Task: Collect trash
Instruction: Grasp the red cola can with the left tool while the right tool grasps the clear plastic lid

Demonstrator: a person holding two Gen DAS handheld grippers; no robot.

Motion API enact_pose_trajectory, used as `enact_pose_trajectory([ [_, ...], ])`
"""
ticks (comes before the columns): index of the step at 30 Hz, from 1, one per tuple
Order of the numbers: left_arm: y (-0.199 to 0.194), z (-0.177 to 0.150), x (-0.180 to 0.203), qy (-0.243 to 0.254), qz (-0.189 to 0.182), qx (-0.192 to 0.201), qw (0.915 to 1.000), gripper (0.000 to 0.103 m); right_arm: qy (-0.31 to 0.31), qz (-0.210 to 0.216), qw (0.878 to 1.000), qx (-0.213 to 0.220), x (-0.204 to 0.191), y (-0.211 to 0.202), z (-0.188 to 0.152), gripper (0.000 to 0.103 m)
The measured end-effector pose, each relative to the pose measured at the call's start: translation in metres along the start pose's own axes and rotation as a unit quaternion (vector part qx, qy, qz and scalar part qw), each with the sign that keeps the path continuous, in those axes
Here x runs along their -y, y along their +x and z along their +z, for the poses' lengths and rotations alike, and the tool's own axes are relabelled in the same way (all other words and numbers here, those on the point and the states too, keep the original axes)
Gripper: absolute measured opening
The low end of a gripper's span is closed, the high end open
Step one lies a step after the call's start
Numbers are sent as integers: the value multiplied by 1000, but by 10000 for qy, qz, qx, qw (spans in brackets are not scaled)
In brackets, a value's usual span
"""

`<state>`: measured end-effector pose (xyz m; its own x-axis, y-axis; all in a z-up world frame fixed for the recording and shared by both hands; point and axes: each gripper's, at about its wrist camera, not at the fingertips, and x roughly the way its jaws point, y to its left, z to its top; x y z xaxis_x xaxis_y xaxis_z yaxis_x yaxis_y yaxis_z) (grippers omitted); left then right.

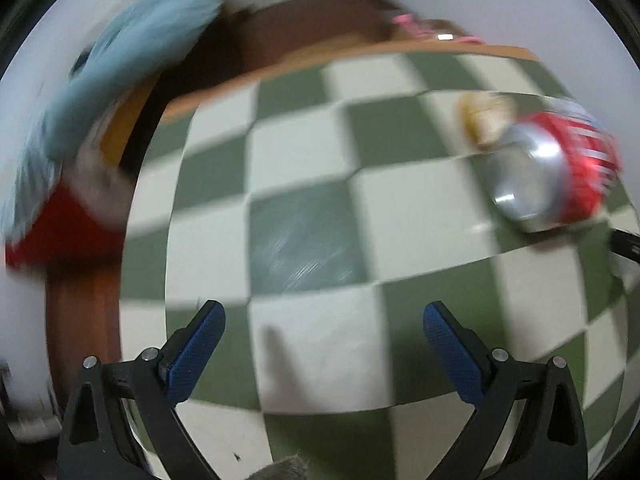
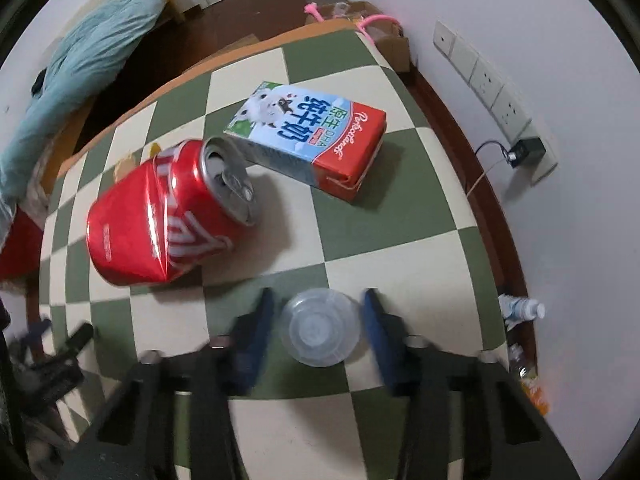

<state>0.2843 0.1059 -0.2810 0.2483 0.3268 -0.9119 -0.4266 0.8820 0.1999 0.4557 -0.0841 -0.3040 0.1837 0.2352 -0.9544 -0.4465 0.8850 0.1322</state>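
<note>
- On checkered table (image 2: 400, 240): clear cup (image 2: 320, 330) sits between right gripper (image 2: 319, 320) pads, clenched on it.
- Dented red can (image 2: 160, 212) on its side beyond, milk carton (image 2: 308, 136) just behind it.
- Left gripper (image 1: 324, 320) released, empty, over bare table.

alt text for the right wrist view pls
The right gripper closes on a clear plastic cup on a green-and-cream checked table. Beyond lie a dented red can and a milk carton.

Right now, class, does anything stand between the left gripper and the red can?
Nothing visible does. Only bare checkered tablecloth lies between the open left gripper and the red can, which lies on its side.
</note>
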Motion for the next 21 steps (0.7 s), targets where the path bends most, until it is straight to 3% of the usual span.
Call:
enact_pose_trajectory([
  [4, -39, 32, 50, 1277, -327, 466, 9902, 102, 215, 153, 9996, -141, 16, -4, -3, 42],
  [7, -52, 56, 92, 2284, -720, 357, 9702, 102, 434, 245, 9983, -289, 34, -4, 0, 42],
  [9, -47, 70, 118, 2793, -783, 152, 9569, 102, 484, 204, 9979, -375, 41, -5, 3, 42],
  [12, -32, 84, 136, 3143, -805, -68, 9459, 102, 613, 378, 9955, -614, 48, -5, 4, 46],
  [15, -15, 89, 146, 3346, -937, -385, 9369, 102, 950, 502, 9922, -637, 64, -9, 2, 65],
  [18, 1, 88, 154, 3595, -951, -674, 9258, 102, 1170, 656, 9895, -546, 78, -16, -2, 65],
  [21, 14, 92, 161, 3708, -824, -750, 9220, 100, 1265, 725, 9881, -487, 87, -19, -7, 65],
])
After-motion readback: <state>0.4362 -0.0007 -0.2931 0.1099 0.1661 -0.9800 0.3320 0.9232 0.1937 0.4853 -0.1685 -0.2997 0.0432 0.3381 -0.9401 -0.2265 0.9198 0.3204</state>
